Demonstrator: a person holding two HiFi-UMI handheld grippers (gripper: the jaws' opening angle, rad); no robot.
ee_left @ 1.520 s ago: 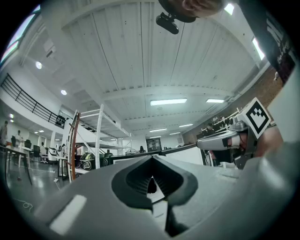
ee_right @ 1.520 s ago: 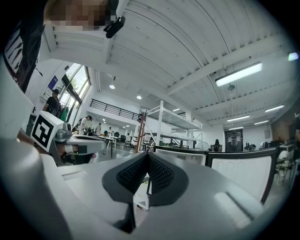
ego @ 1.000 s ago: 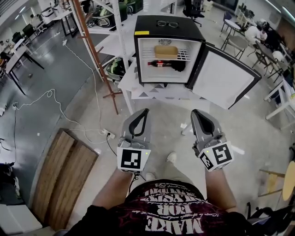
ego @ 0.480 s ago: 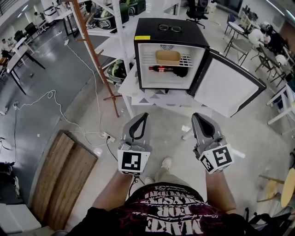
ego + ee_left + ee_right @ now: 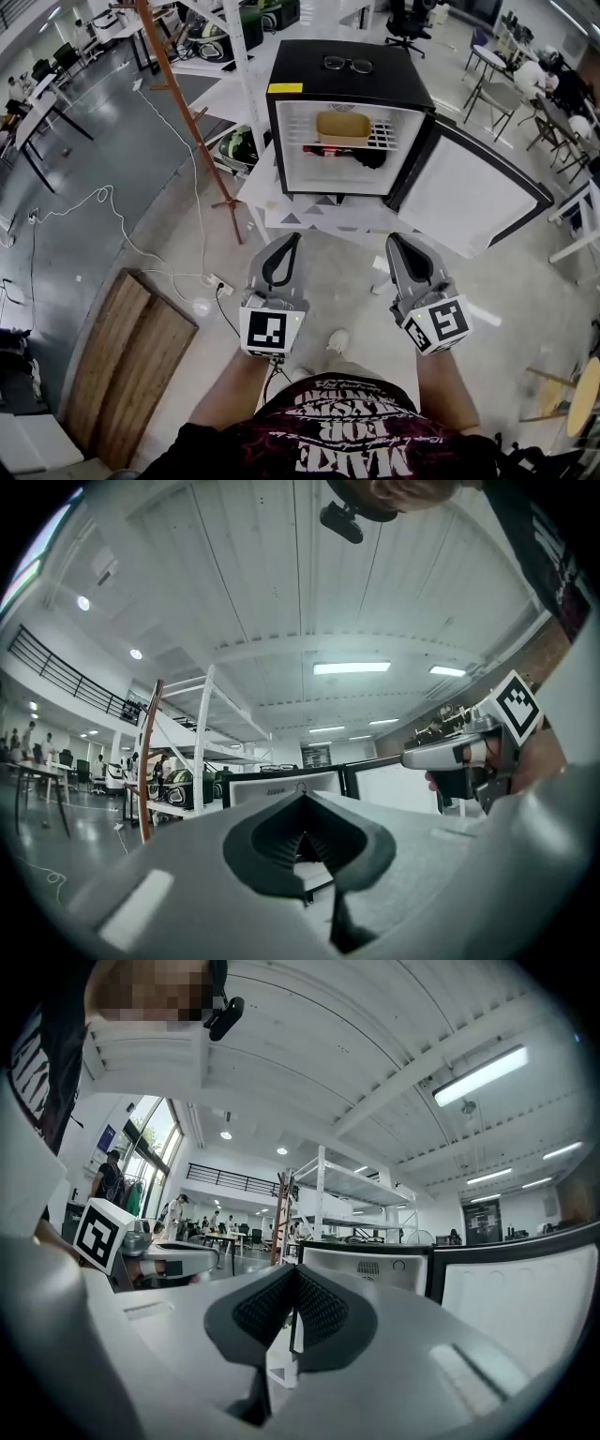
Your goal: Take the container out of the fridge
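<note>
1. We see the container (image 5: 342,127), a tan tub, on the upper wire shelf (image 5: 380,139) inside the open fridge (image 5: 309,82). Its long axis runs left to right and its open top faces up.
2. Just under the shelf a dark bottle (image 5: 339,152) lies on its side, also running left to right.
3. The left tongs (image 5: 292,241) are held level and point at the fridge. Their tips meet and nothing is between them.
4. The right tongs (image 5: 399,241) are pressed together, empty, and level beside the left.
5. Both tongs are well short of the fridge and touch nothing.
6. The fridge door (image 5: 469,192) swings out to the right, and a pair of glasses (image 5: 348,64) rests on the fridge top.
7. The fridge stands on a white worktop (image 5: 272,202).
8. Around it we see a grey floor (image 5: 141,187) with a trailing cable (image 5: 103,202), wooden boards (image 5: 131,356) at near left, and white shelving (image 5: 239,56) at far left.
</note>
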